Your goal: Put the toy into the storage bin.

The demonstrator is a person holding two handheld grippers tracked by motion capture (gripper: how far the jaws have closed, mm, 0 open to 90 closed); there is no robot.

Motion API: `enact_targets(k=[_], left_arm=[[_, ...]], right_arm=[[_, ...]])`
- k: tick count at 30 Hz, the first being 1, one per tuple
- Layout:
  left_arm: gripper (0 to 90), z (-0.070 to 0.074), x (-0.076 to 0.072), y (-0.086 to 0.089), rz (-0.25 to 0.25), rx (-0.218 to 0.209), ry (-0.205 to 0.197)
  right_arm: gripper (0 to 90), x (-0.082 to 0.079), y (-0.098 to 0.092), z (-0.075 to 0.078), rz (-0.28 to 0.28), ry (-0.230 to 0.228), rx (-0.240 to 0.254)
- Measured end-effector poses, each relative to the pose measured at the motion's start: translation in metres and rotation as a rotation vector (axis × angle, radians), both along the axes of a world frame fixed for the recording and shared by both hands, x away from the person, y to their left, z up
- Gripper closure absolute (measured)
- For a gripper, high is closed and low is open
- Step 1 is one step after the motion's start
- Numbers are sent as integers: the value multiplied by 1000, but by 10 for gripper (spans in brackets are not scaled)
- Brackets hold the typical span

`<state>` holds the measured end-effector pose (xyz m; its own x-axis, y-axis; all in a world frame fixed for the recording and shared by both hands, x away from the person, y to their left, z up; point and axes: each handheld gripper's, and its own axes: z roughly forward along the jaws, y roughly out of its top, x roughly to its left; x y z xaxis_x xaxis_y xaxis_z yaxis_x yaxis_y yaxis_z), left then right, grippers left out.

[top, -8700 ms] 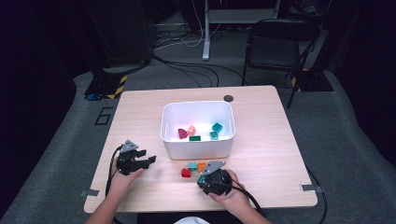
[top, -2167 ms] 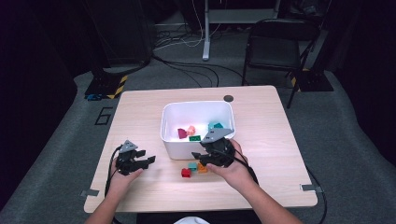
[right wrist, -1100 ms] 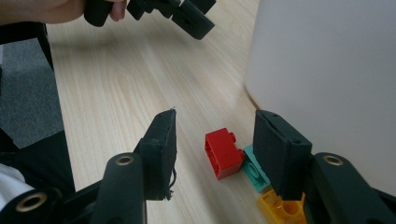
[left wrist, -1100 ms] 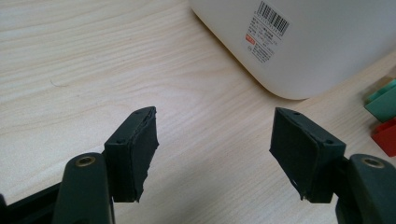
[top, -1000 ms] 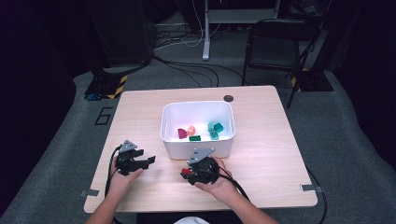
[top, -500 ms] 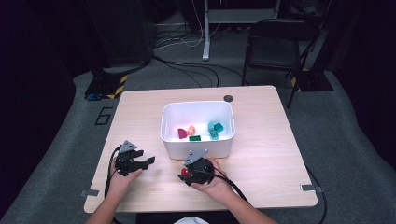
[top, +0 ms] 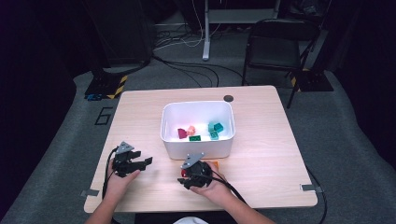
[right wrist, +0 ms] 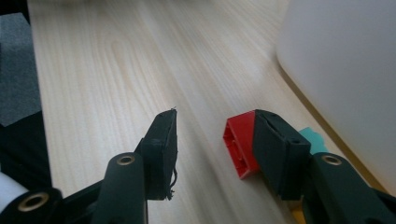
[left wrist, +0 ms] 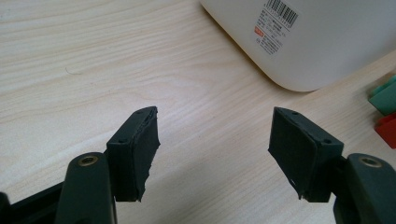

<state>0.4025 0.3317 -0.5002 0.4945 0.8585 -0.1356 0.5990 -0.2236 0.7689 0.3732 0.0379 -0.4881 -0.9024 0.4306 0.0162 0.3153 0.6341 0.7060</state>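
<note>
Wooden surface (top: 261,154), with a white bin (top: 197,148) at its middle; inside the bin, a dark red brick, a pink one, a green one and teal ones. Small black disc (top: 228,98) on the surface beyond the bin. Folding chair (top: 275,46) and cables on the grey floor farther back.

Right gripper (top: 194,176) low over the surface just in front of the bin's near wall, jaws parted about halfway. Red brick (right wrist: 239,145) lying on the surface, touching the inner face of the jaw nearer the bin; clear gap between brick and the other jaw, so not clamped. Bin wall just beside that jaw, leaving little room on that side. Teal brick (right wrist: 313,140) tucked behind the same jaw, partly hidden by it.

Left gripper (left wrist: 215,154) well apart to the left, jaws wide, bare wood between them.

From the high view: red brick mostly covered by the right gripper, an orange brick (top: 214,164) peeking out beside it, against the bin. From the left gripper view: barcode label (left wrist: 275,21) on the bin wall, plus edges of a green brick (left wrist: 385,95) and a red one at the right border.

Red brick's long axis roughly along the jaw it touches, open underside turned toward the empty gap.
</note>
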Motion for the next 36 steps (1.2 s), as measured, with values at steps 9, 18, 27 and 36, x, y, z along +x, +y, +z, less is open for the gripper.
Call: enact_targets(k=[9, 18, 27, 36], left_arm=[[329, 0, 0, 0, -5, 4, 4], [330, 0, 0, 0, -7, 3, 8], [332, -1, 0, -1, -8, 4, 7], [333, -1, 1, -1, -7, 2, 10]], right_arm=[[491, 9, 0, 1, -26, -27, 13], [484, 11, 3, -5, -21, -6, -18], [484, 8, 3, -7, -14, -2, -23], [498, 3, 0, -4, -20, -3, -18]])
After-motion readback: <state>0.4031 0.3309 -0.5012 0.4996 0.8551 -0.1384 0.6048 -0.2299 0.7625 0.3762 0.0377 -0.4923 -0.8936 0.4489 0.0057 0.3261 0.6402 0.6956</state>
